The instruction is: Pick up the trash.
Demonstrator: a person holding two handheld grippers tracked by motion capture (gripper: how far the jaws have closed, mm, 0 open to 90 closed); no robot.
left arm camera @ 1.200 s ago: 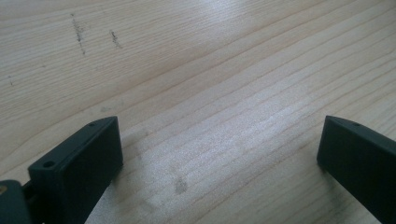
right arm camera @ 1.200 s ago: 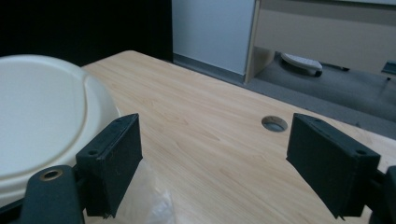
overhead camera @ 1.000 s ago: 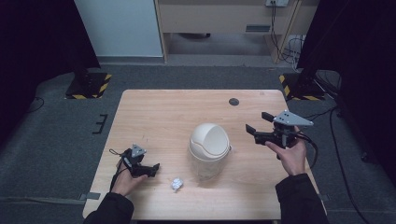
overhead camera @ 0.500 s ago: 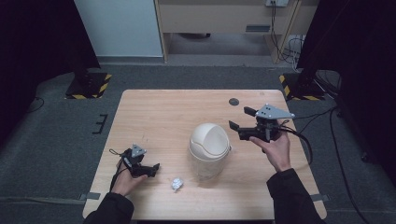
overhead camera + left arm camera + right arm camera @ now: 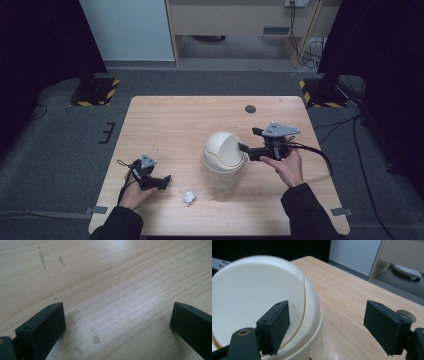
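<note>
High view: bin [image 5: 223, 159] with domed swing lid stands near mid-desk [image 5: 175, 125], toward the front edge. Right gripper [image 5: 248, 140] sits at the bin's right side, jaws spread but just now narrowing slightly, one jaw at the lid, nothing gripped. Left gripper [image 5: 161, 182] rests near the front-left corner, jaws spread, empty. Paper wad [image 5: 189, 197] lies by the front edge, between left gripper and bin.

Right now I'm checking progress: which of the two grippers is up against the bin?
The right gripper. Its open jaws reach the cream domed bin, one jaw at the swing lid. The left gripper, also open, sits low over bare table, near the paper wad.
</note>
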